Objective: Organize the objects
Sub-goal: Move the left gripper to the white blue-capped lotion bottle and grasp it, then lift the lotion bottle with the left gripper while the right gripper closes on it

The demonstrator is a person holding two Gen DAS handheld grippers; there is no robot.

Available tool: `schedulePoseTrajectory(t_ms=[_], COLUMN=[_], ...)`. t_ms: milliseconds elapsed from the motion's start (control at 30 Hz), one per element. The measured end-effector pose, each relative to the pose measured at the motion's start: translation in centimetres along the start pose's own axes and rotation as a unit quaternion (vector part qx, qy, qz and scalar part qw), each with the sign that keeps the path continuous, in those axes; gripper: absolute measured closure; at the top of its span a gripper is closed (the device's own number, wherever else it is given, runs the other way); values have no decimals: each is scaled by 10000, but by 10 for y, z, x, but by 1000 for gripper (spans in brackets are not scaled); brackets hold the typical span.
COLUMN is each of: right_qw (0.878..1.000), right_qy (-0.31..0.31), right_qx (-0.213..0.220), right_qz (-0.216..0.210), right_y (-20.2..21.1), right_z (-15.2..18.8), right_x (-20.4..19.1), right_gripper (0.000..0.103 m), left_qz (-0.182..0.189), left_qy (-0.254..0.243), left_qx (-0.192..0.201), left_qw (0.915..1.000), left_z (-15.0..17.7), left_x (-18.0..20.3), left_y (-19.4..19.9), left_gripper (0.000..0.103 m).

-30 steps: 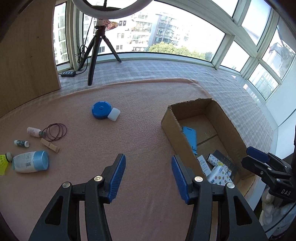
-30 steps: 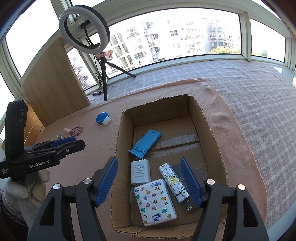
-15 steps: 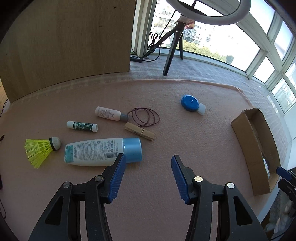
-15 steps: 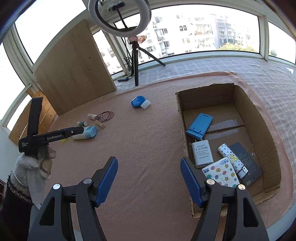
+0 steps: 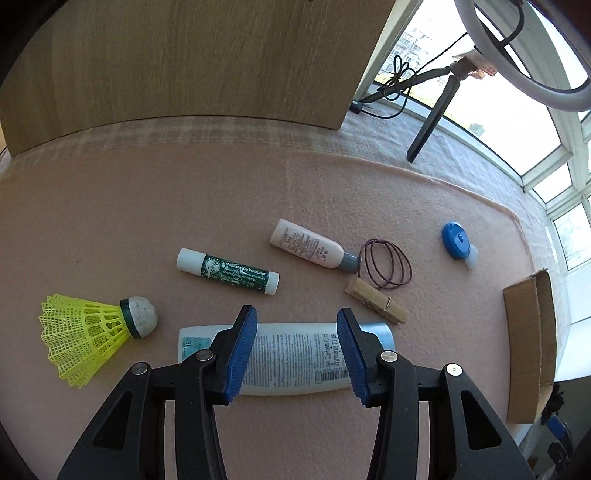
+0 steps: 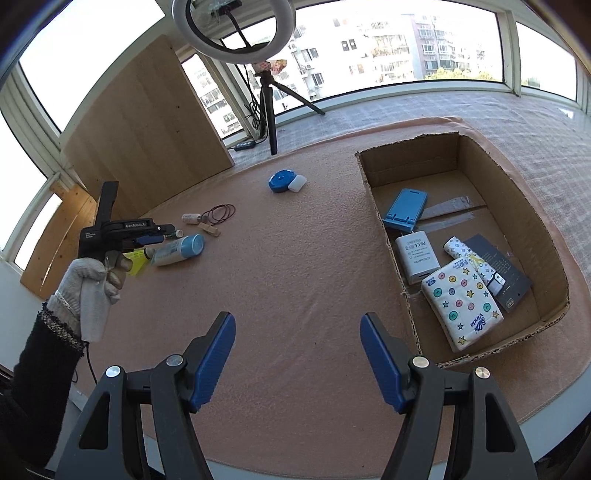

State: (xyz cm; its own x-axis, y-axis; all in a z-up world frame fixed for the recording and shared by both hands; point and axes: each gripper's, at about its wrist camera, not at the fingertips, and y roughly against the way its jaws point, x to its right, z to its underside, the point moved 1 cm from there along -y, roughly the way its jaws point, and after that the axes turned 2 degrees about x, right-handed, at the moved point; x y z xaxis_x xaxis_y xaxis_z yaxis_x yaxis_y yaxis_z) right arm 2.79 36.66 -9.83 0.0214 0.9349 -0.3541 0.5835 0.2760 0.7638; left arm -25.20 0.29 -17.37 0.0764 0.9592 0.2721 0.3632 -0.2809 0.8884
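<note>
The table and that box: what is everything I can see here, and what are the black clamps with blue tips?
lotion bottle: 1, white with blue cap, lying under the left gripper
shuttlecock: 1, yellow, left of the bottle
lip balm: 1, green and white, mid-mat
small tube: 1, pinkish, beside the hair ties
hair ties: thin loops, dark purple
clothespin: 1, wooden
tape measure: 1, blue, round
cardboard box: 1, brown, right side
phone stand: 1, blue, in box
charger: 1, white, in box
tissue pack: 1, patterned, in box
ring light: 1, white, on a tripod
left gripper: fingers open
right gripper: fingers open
</note>
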Motion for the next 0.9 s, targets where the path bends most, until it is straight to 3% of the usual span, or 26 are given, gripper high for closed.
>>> schedulePoseTrajectory(t_ms=[400,733,900], right_qw=[9997,9977,9974], right_qy=[202,536,556], right_qx=[44,-86,-186], right_qz=[-94,-395,-428], right_y=[0,-18,-25], right_z=[-7,-7,-7], right_x=[-13,-35,-38], right_gripper=[37,37,37], left_qz=[386,656,711], left_qy=[-98,-293,-443], left_qx=[-165,-348,-374], left_qw=[9991,9968,9958], left_z=[45,102,131], left_x=[25,61,82], left_y=[-2,-5,1], left_gripper=[56,69,69])
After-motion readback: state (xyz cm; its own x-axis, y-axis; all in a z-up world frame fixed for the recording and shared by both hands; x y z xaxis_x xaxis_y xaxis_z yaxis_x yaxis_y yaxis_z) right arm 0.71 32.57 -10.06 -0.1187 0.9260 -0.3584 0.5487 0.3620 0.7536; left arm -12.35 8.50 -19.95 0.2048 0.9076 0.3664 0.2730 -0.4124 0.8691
